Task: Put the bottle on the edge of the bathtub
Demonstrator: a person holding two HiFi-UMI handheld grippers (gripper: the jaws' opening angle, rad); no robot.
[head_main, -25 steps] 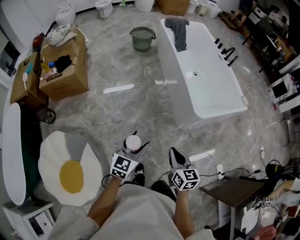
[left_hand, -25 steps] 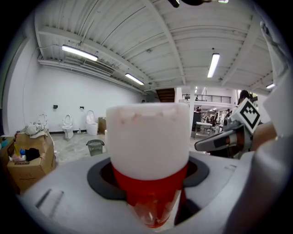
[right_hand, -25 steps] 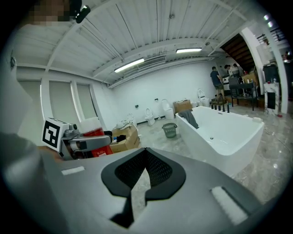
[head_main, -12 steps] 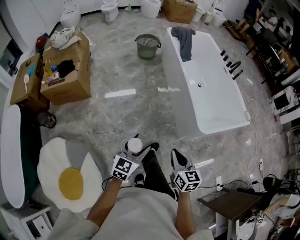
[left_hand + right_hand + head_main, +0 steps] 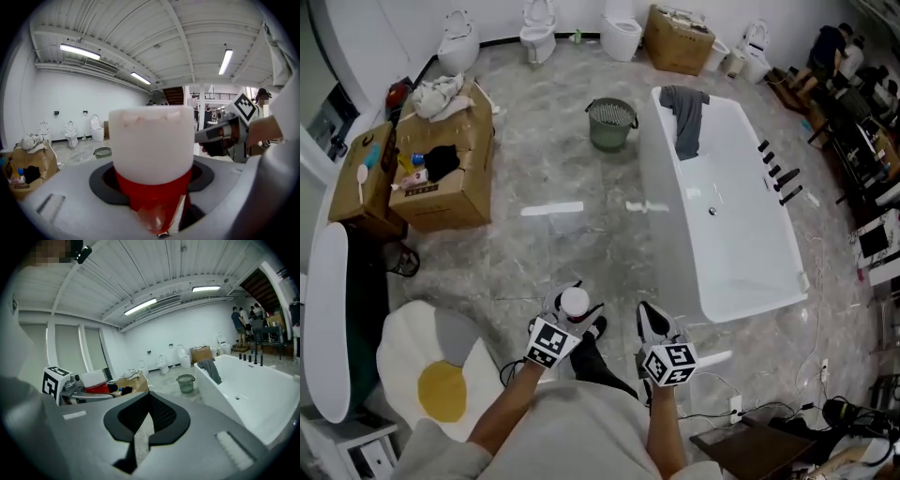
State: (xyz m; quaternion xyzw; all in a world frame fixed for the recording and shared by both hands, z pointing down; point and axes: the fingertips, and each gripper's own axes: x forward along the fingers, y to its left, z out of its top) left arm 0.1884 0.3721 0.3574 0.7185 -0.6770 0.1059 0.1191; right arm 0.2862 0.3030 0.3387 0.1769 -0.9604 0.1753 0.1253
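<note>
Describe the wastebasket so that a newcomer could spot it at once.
Find the long white bathtub. At its far end, where a grey towel hangs over the rim, a wastebasket stands just outside it. It alone is round and dark green.

Light: bright, from ceiling tube lamps (image 5: 79, 51)
Glare: white streaks on marble floor (image 5: 551, 209)
Edges: gripper views fisheye, corners black

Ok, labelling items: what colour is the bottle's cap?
White cap; the bottle below is red. Best in the left gripper view.
</note>
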